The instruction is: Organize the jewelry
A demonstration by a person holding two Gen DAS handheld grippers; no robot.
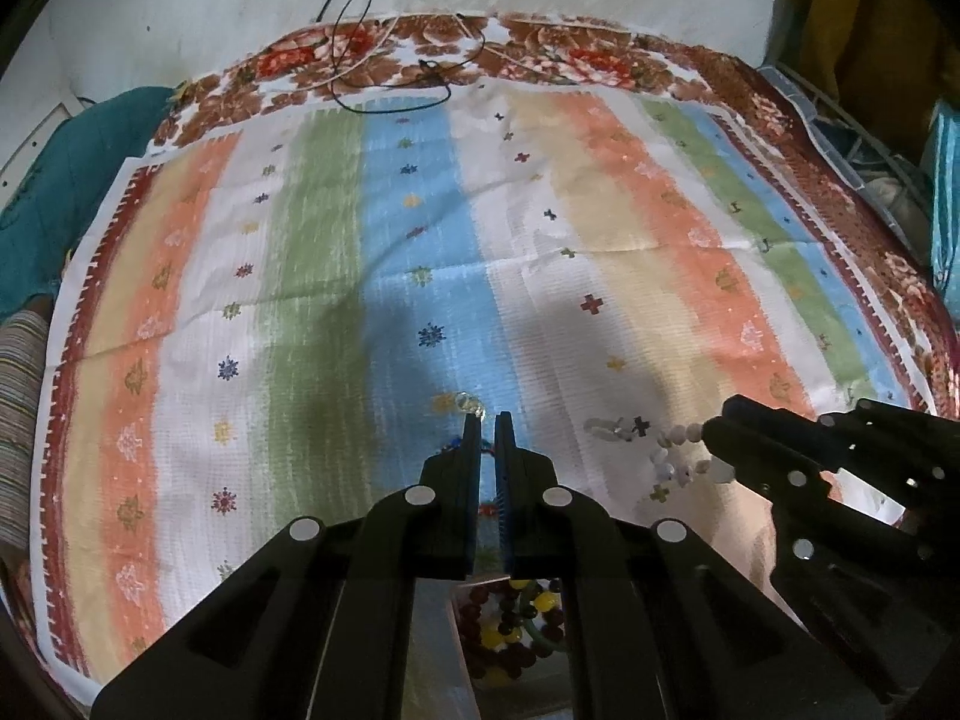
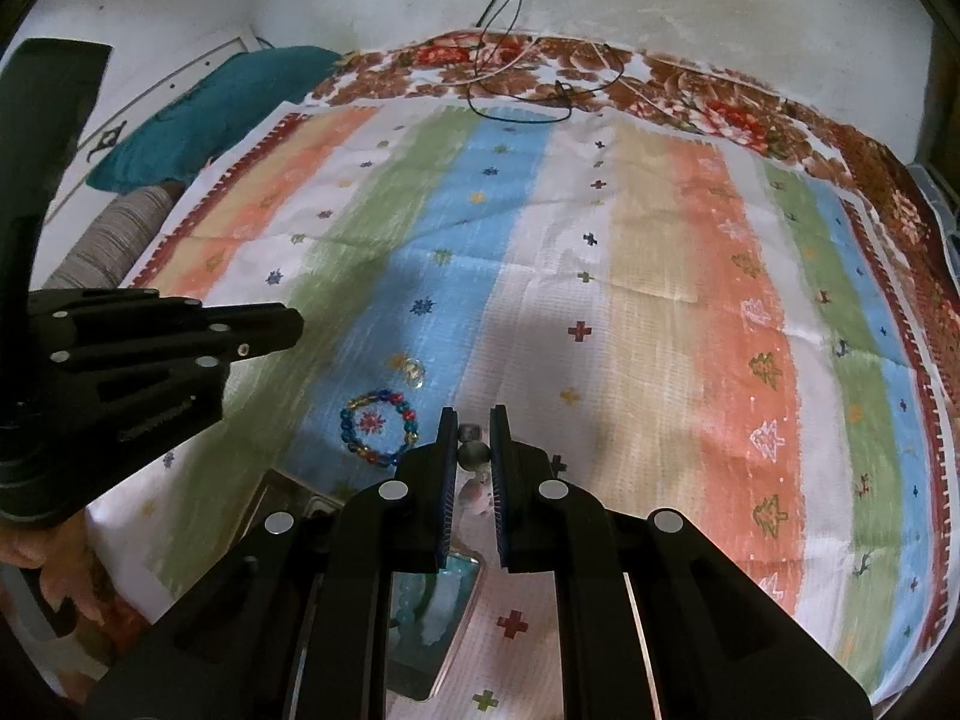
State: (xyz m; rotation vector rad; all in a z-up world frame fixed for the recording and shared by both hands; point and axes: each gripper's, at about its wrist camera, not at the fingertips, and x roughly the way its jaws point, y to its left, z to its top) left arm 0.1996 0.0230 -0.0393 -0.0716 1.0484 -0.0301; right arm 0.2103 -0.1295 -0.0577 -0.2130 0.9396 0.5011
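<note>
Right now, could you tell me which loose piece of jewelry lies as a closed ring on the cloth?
The multicoloured glass-bead bracelet on the blue stripe; the white bead strand lies strung out.

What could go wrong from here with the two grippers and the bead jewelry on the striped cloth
1. The right gripper pinches a pale beaded strand by one dark round bead; the strand might slip out or snag.
2. The left gripper is nearly closed and apparently empty beside the small clear glass bead, which may roll away.
3. The multicoloured bead bracelet lies close by and could get dragged.
</note>
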